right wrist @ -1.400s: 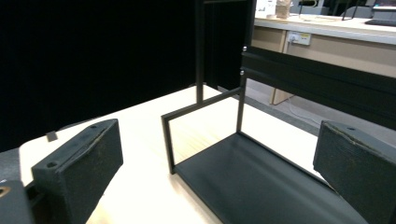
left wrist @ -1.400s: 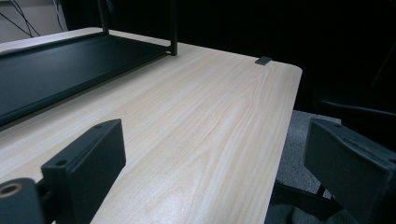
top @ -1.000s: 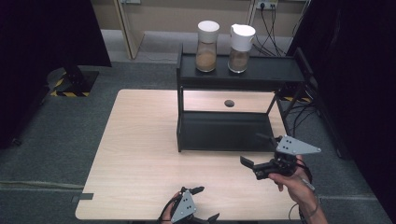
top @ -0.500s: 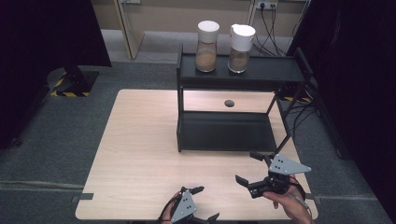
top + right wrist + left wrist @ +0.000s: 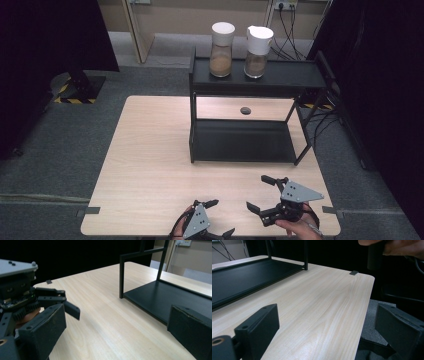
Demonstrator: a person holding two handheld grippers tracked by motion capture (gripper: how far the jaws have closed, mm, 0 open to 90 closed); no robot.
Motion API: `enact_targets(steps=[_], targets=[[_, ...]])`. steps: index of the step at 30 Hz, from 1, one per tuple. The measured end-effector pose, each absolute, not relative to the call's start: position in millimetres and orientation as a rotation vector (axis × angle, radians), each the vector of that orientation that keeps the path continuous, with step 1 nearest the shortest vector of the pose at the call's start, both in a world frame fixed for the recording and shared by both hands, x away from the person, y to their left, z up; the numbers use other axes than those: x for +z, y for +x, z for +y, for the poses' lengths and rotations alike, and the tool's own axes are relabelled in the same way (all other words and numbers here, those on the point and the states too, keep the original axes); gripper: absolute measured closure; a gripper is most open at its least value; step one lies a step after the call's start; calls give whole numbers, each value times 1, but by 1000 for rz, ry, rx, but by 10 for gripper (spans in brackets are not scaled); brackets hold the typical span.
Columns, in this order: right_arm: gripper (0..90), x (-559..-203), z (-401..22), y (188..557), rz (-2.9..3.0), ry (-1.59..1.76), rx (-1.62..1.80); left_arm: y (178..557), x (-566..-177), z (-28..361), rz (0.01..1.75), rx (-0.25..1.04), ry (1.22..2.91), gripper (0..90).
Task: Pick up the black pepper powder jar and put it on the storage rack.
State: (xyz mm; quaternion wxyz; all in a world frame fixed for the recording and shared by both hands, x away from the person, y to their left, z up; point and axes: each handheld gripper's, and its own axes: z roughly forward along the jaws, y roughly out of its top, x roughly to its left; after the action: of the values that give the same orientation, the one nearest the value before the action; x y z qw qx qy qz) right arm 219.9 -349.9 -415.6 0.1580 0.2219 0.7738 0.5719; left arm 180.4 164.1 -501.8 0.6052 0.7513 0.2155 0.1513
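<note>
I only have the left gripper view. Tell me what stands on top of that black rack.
Observer: A left jar and a right jar, both white-lidded with brown contents, stand on the top shelf of the rack.
Operator: Report the right tool.
Observer: The right tool is open and empty, above the table near its front edge.
Operator: Check behind the lower shelf.
Observer: A small dark disc lies on the table there.

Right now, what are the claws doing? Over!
Left gripper open, empty. Right gripper open, empty, low over table. Two jars on black shelf. Nothing between.
</note>
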Motion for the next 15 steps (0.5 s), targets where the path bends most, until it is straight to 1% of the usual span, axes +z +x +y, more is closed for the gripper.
enact_targets(steps=[15], targets=[[26, -447, -353, 210, 2206, 690, 1633, 181, -502, 164, 501, 351, 1737, 56]])
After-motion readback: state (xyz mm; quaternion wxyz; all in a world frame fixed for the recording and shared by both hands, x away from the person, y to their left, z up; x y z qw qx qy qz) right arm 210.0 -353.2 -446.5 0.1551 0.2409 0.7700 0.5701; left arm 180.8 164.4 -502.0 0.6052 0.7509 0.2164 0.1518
